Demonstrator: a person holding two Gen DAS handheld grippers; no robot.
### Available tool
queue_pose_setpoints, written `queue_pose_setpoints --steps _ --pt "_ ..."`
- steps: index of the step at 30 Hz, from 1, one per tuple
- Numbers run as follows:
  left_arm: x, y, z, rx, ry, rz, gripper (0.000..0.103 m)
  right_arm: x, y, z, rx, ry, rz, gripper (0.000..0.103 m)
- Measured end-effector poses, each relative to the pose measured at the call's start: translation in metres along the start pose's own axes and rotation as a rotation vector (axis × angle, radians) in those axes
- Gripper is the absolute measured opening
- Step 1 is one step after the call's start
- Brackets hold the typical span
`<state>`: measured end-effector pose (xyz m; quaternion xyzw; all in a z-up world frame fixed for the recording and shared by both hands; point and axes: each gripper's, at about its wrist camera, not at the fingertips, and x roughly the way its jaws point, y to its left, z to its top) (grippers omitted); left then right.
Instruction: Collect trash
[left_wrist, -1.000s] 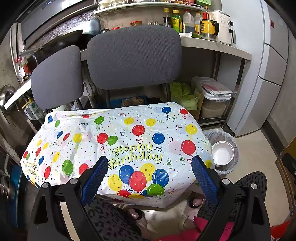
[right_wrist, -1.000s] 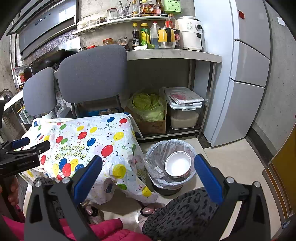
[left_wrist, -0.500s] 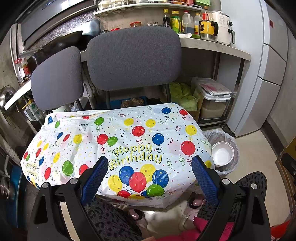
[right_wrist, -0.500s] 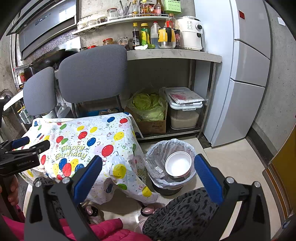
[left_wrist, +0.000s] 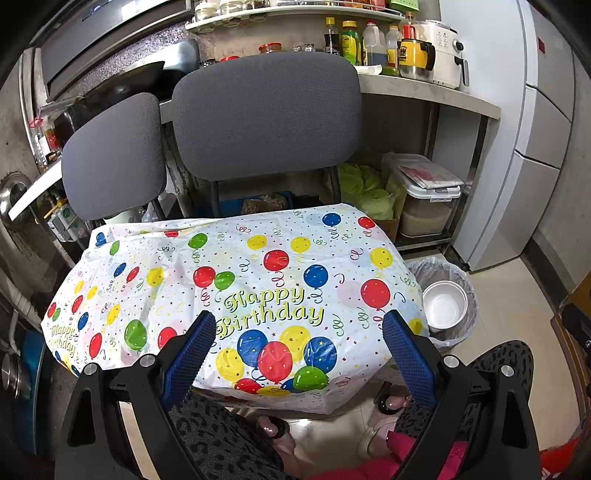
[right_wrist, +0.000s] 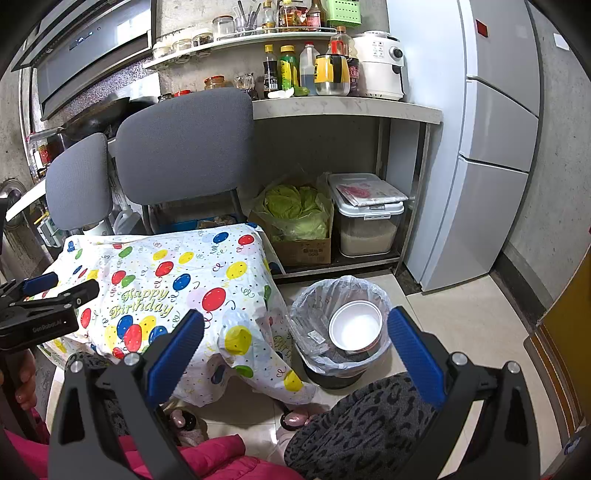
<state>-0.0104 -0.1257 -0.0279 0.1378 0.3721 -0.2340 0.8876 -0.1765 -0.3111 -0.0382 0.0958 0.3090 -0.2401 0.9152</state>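
Observation:
A bin (right_wrist: 306, 325) lined with a clear bag stands on the floor right of the table, with a white disposable bowl (right_wrist: 355, 326) lying inside; it also shows in the left wrist view (left_wrist: 469, 291) with the bowl (left_wrist: 444, 305). The table wears a balloon "Happy Birthday" cloth (left_wrist: 236, 288) (right_wrist: 155, 288) and nothing lies on it. My left gripper (left_wrist: 299, 328) is open and empty over the table's near edge. My right gripper (right_wrist: 295, 328) is open and empty, held above the person's lap near the bin. The left gripper also shows in the right wrist view (right_wrist: 55, 291).
Two grey chairs (left_wrist: 266, 114) (left_wrist: 114, 155) stand behind the table. A counter shelf (right_wrist: 347, 109) holds bottles and an appliance; under it sit a box of cabbage (right_wrist: 299, 218) and a lidded container (right_wrist: 365, 214). A fridge (right_wrist: 491, 147) stands at the right.

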Motion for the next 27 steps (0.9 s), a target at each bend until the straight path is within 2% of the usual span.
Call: queue_pose_setpoints --steps 11,19,22,27 --pt "0.000 0.000 -0.001 0.002 -0.001 0.000 0.091 0.000 0.000 0.000 0.000 0.000 -0.001 0.097" --pt "0.000 -0.001 -0.002 0.002 -0.015 -0.036 0.091 0.002 0.001 -0.002 0.001 0.004 0.001 0.097" --pt "0.007 0.000 -0.003 0.001 0.009 -0.019 0.091 0.006 0.006 -0.002 -0.004 0.008 0.007 0.097" --pt "0.033 0.034 -0.005 -0.118 0.044 -0.021 0.091 0.035 0.024 0.005 -0.052 0.031 0.047 0.097"
